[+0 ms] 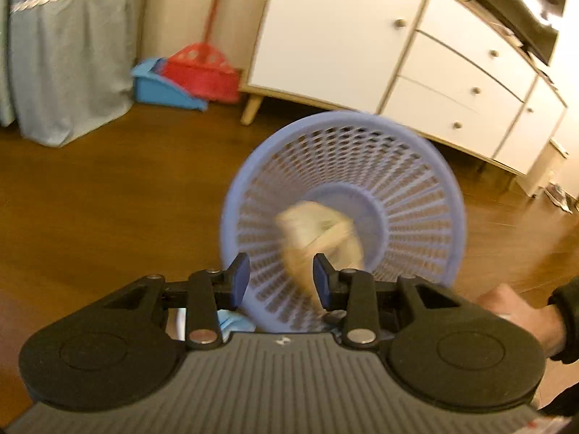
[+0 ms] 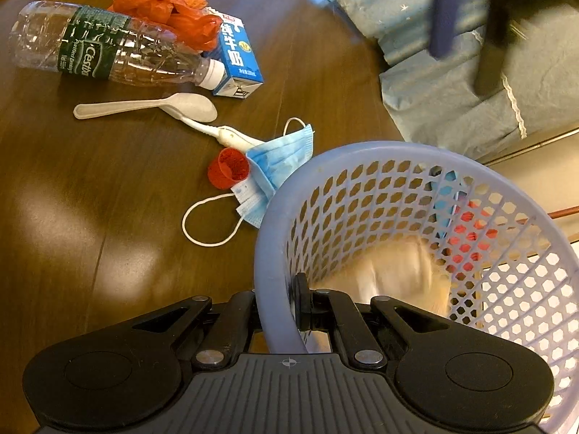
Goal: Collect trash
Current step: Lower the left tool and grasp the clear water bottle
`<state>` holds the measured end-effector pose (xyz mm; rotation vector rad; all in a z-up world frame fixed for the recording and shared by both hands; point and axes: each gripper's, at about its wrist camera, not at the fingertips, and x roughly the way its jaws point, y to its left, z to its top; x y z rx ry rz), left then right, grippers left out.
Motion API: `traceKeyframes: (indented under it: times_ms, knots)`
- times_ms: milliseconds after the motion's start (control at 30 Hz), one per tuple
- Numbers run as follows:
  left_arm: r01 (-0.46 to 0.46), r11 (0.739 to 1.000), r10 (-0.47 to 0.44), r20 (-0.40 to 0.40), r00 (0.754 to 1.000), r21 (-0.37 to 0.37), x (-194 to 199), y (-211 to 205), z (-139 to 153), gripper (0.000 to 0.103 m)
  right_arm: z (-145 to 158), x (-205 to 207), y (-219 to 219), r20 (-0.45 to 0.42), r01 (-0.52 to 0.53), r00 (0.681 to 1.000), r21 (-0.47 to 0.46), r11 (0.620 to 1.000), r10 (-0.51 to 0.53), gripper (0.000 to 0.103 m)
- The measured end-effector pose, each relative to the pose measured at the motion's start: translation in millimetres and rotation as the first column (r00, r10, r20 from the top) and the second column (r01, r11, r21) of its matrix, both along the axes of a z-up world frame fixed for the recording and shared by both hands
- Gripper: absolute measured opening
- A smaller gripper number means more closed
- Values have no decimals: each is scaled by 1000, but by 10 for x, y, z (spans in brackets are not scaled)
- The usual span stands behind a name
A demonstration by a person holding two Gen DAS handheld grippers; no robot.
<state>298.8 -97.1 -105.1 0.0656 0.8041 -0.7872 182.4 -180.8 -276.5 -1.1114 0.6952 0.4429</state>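
Note:
A lavender mesh basket [image 1: 416, 195] is tipped toward my left gripper [image 1: 282, 282], which hangs over its mouth, open. Just past the blue pads [image 1: 240, 278], a beige crumpled paper [image 1: 318, 231] shows blurred inside the basket, not gripped. My right gripper [image 2: 289, 307] is shut on the basket rim [image 2: 275, 271], one finger inside the wall. The beige paper [image 2: 394, 275] lies inside the basket here. On the wooden floor beyond lie a blue face mask [image 2: 278, 166], a red cap [image 2: 228, 168], a white spoon [image 2: 152, 106], a plastic bottle [image 2: 108, 50], a blue carton [image 2: 237, 61] and an orange bag [image 2: 163, 3].
A white cabinet [image 1: 362, 36] with drawers stands behind the basket, with a red and blue dustpan [image 1: 181, 76] to its left. Grey-blue fabric [image 2: 452, 101] hangs near the basket. A hand in a dark sleeve [image 1: 524, 322] is at the right edge.

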Motion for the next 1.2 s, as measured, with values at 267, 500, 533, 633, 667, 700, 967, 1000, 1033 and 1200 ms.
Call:
traceKeyframes:
  times_ms: [267,500,533,633,667,700,967,1000,1033,1200]
  knots:
    - [-66,988,64,19,998,136,-173,535,-152,36,24,8,-11,5,7,1000,8,1000,-7,0]
    - [-159,959,160,12,987,235,-382,1058,-349,47,32,5,-19,5,7,1000,9,1000,-7,0]
    - [-166,953,168,10,986,253,-416,1120,-391,52,34,7,-20,6,6,1000,8,1000,-6,0]
    - [-178,940,188,-7,982,292,-575,1305,-540,55,34,19,-22,6,6,1000,7,1000,-6,0]
    - [-179,936,195,-23,981,303,-630,1355,-608,55,33,25,-20,5,6,1000,7,1000,-6,0]
    - [-177,932,197,-34,980,316,-681,1381,-671,55,34,27,-20,5,6,1000,6,1000,-6,0]
    - [-101,939,146,-114,983,328,-917,1351,-1091,61,20,19,-3,0,1,1000,-4,1000,-1,0]
    - [-90,938,137,-118,983,334,-910,1312,-1134,63,20,18,-2,0,1,1000,-5,1000,-1,0]
    - [-81,936,133,-130,983,343,-904,1257,-1189,64,21,19,-4,1,1,1000,-4,1000,-1,0]
    - [-52,924,120,-157,980,379,-931,1158,-1381,71,12,18,-13,0,-4,1000,-7,1000,4,0]
